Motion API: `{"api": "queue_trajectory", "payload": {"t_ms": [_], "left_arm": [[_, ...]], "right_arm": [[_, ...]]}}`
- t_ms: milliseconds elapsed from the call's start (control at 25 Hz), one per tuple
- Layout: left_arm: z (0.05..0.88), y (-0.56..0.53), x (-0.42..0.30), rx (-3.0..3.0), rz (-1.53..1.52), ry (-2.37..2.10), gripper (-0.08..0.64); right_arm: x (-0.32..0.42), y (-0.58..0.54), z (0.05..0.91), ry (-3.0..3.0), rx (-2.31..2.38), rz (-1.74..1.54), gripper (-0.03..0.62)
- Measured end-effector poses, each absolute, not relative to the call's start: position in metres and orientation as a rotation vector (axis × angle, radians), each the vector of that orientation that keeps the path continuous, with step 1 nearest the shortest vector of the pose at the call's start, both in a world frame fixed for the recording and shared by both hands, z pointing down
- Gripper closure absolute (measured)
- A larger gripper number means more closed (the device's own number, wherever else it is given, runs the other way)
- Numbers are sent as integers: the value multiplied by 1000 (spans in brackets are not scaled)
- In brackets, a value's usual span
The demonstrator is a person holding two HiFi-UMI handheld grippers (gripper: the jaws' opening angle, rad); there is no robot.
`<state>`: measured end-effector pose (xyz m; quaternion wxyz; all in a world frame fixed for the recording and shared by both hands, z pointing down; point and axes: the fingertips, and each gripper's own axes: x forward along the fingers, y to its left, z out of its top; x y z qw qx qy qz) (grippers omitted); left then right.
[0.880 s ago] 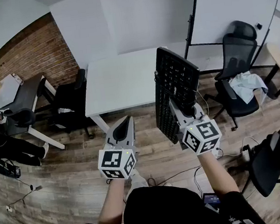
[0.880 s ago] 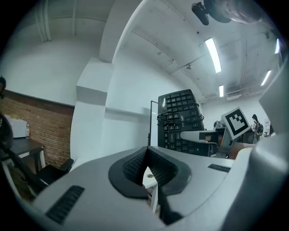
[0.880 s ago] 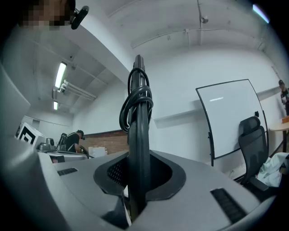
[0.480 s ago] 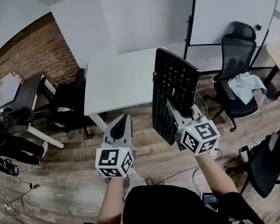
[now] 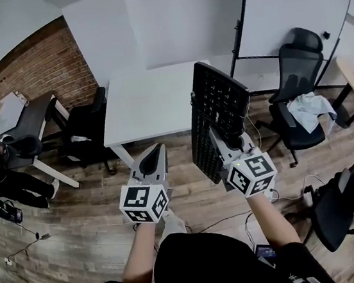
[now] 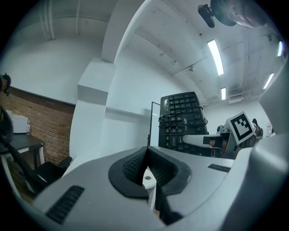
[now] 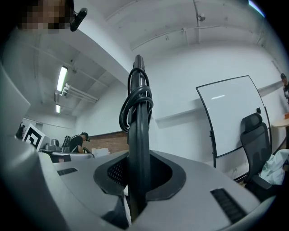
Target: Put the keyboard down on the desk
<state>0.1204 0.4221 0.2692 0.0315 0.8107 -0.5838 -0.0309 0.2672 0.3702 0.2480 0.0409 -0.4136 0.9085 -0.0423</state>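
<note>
The right gripper (image 5: 223,141) clamps the keyboard (image 5: 218,103) upright by its edge for carrying, short of the desk (image 5: 143,103); the left gripper (image 5: 157,150) is closed, empty.

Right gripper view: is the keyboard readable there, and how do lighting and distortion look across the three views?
Right gripper view: the keyboard is a dark edge-on silhouette close to the lens, with no keys readable, and the whiteboard bows from the wide angle. Left gripper view: the ceiling strip lights blow out white, and the keys show clearly. Head view: even light, no hard shadows, and the desk edges curve.
</note>
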Motion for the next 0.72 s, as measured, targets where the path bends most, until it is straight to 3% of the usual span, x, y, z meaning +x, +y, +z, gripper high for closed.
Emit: {"api": "queue_trajectory", "payload": {"t_ms": [720], "left_arm": [[280,314,61,2484,-71,-1784,546]], "right_arm": [[203,270,253,2793,-1252,-156,500]]}}
